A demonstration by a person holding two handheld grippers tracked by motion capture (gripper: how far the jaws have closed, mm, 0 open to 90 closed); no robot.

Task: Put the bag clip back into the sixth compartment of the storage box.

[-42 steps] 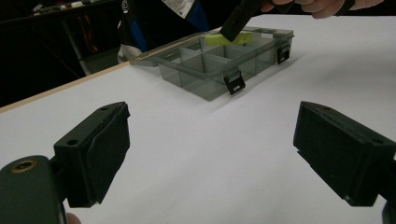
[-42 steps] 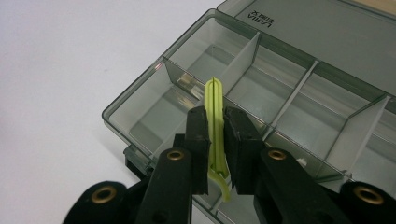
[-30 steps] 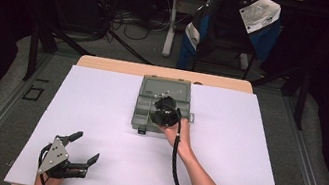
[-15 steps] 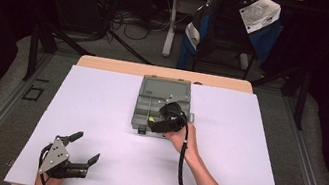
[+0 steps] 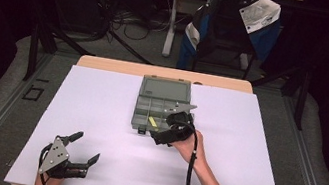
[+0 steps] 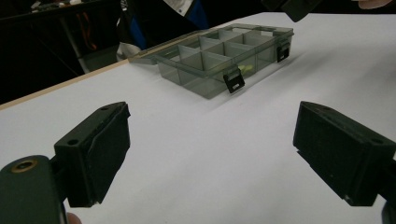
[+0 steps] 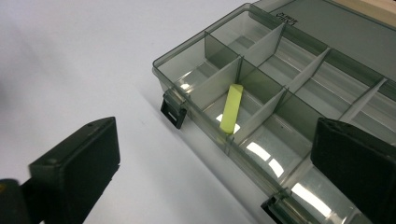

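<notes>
Nearest the person, at about seven o'clock on the white table (image 5: 98, 112), the left gripper (image 5: 84, 152) is resting low with its jaws spread wide and nothing between them, as it was a second ago; its own view is looking across bare table toward the compartment box (image 6: 219, 53); toward the middle, the right gripper (image 5: 165, 136) is now pulling back from the box's near edge toward five o'clock, where a second ago it was sitting over the compartments; its jaws are standing well apart and empty, one over the table and one over the box's front wall; inside a front compartment of the box (image 7: 280, 107) a yellow-green stick (image 7: 231, 108) is lying loose, one end leaning on a divider; judging by the withdrawal and the open jaws, the stick is likely just released there, so a placing step is probably finishing; farther off, at twelve o'clock, the box's lid (image 5: 165, 88) is lying open and flat; beyond the table a chair with a blue garment (image 5: 229, 27) is standing.
</notes>
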